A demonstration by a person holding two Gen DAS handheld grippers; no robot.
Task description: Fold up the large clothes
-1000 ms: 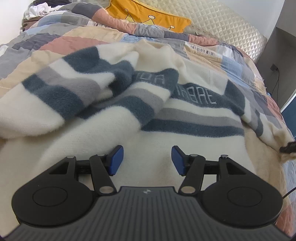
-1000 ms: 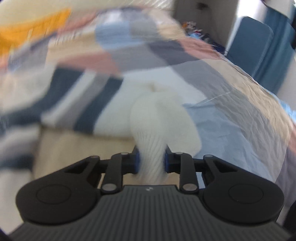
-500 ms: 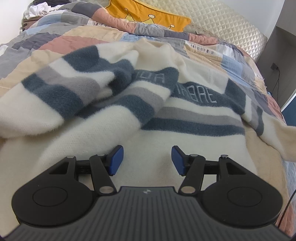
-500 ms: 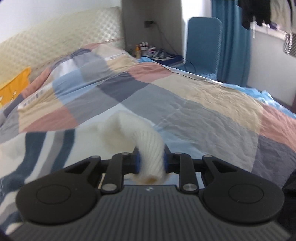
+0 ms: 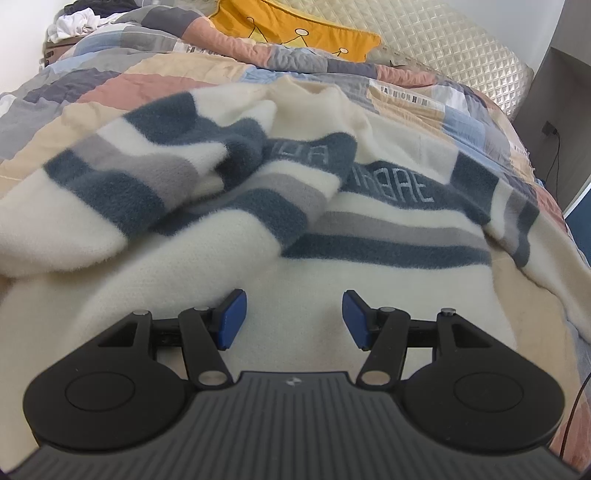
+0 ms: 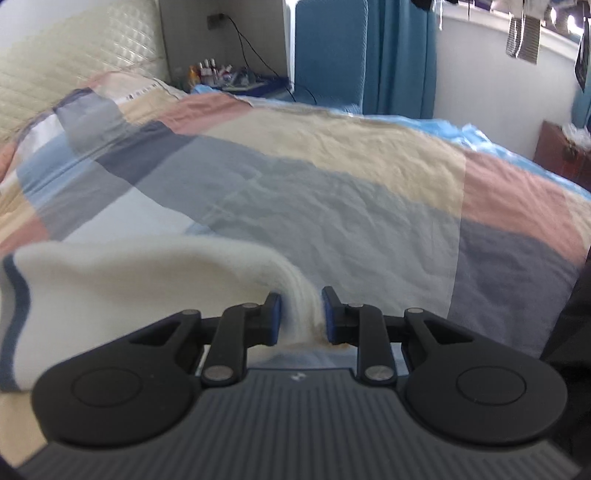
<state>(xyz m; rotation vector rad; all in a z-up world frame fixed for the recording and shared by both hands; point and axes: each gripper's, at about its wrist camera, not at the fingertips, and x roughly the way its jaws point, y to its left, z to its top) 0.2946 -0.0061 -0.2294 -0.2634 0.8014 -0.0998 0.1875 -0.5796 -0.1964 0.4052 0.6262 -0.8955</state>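
A cream fleece sweater with navy and grey stripes lies crumpled on the patchwork quilt. My left gripper hovers open just above its plain cream lower part, with nothing between the blue pads. In the right wrist view, one cream sleeve stretches out over the quilt. Its ribbed cuff sits between the pads of my right gripper. The jaws are opening slightly, and the pads still touch the cuff on both sides.
A yellow pillow and quilted headboard lie at the bed's far end, with a heap of clothes at the back left. Beyond the bed stand a bedside table with bottles, a blue chair and blue curtains.
My right gripper has swung sideways and rolled, drawing the sleeve out flat across the quilt. The left gripper has stayed where it was, still open.
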